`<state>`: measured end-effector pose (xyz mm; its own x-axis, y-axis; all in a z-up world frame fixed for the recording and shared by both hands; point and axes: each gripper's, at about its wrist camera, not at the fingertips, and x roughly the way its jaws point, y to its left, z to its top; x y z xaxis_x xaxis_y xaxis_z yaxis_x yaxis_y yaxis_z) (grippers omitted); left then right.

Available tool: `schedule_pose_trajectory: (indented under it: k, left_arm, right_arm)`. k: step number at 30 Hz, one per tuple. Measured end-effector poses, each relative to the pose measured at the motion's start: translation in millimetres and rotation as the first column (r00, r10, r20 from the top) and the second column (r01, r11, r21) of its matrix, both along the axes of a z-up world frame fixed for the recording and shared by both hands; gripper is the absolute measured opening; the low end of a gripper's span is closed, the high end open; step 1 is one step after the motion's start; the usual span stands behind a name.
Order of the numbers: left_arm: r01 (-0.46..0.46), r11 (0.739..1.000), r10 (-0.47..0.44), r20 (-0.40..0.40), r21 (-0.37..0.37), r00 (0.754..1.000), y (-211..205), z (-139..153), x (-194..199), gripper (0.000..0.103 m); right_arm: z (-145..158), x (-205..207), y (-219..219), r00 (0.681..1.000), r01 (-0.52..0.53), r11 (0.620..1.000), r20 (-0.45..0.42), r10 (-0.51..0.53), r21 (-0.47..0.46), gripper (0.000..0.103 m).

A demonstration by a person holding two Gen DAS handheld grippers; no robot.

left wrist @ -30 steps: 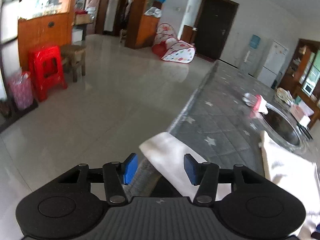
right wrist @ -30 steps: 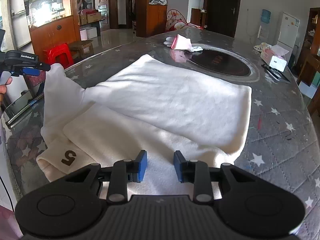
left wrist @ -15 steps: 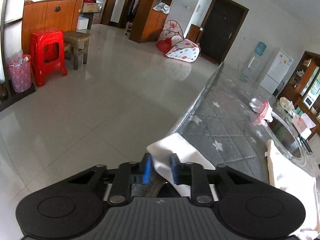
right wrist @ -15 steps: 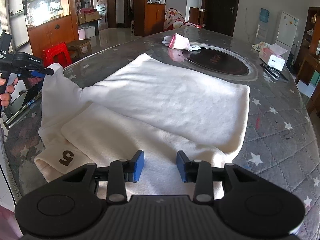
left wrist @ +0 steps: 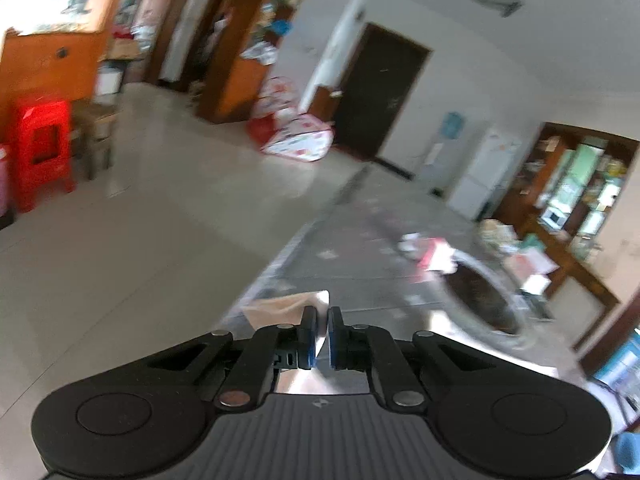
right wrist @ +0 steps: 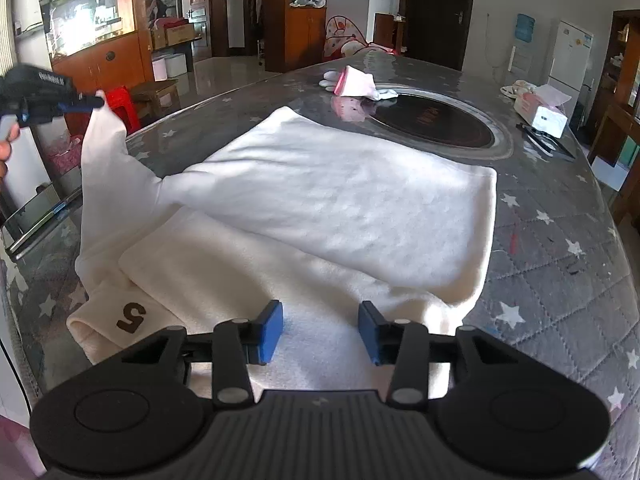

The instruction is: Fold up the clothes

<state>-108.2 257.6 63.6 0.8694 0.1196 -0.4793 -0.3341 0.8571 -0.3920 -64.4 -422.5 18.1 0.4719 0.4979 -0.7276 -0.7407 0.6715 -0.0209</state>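
A: What is the left gripper (left wrist: pixel 320 334) doing?

B: Its blue pads are pinching the end of a sleeve (right wrist: pixel 105 148) of the cream sweatshirt (right wrist: pixel 332 200). In the right wrist view that gripper is sitting at about nine o'clock, holding the sleeve up off the desk (right wrist: pixel 560 216), with a bit of the person's hand (right wrist: pixel 5 148) showing at the picture's edge behind it. The left wrist view is blurring, but a corner of cloth is poking out past the closed tips.

A: And the right gripper (right wrist: pixel 320 330)?

B: Its jaws are opening. The pads are standing apart above the near part of the sweatshirt and pressing on nothing; whether the tips are brushing the cloth I cannot tell.

A: Where is the sweatshirt lying?

B: It is spreading across the middle of the grey star-patterned desk, its body folded over itself. A cuff bearing a brown figure 5 (right wrist: pixel 131 317) is lying at about eight o'clock, near the desk's edge.

A: Anything else on the desk?

B: A dark round inset (right wrist: pixel 432 126) is sitting at about one o'clock, with a pink and white cloth (right wrist: pixel 356 84) just beside it at twelve o'clock.
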Motion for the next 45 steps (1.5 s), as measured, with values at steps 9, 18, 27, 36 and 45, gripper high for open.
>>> schedule_pose_trajectory:
  k: [9, 18, 27, 36, 45]
  left_arm:
    - [0.279, 0.96, -0.276, 0.09, -0.015, 0.957, -79, 35, 9, 0.006]
    - [0.538, 0.843, -0.536, 0.06, -0.019, 0.842, -175, 19, 22, 0.006]
    - [0.716, 0.698, -0.714, -0.083, -0.014, 0.695, -231, -24, 15, 0.017]
    - [0.685, 0.711, -0.667, -0.154, 0.16, 0.729, -198, -29, -23, 0.047]
    - [0.518, 0.816, -0.462, -0.251, 0.255, 0.851, -141, -47, -41, 0.053]
  right_arm:
    - [2, 0, -2, 1.0, 0.003, 1.0, -0.012, -0.003, 0.026, 0.045]
    - [15, 3, -16, 0.999, 0.044, 0.996, -0.013, -0.043, 0.076, 0.043]
    - [26, 16, -43, 0.992, 0.129, 0.988, -0.002, -0.13, 0.083, 0.038]
    - [22, 9, -27, 0.997, 0.064, 0.992, -0.057, -0.058, 0.109, 0.032]
    - [3, 6, -4, 0.991, 0.018, 0.995, -0.137, -0.005, 0.096, 0.031]
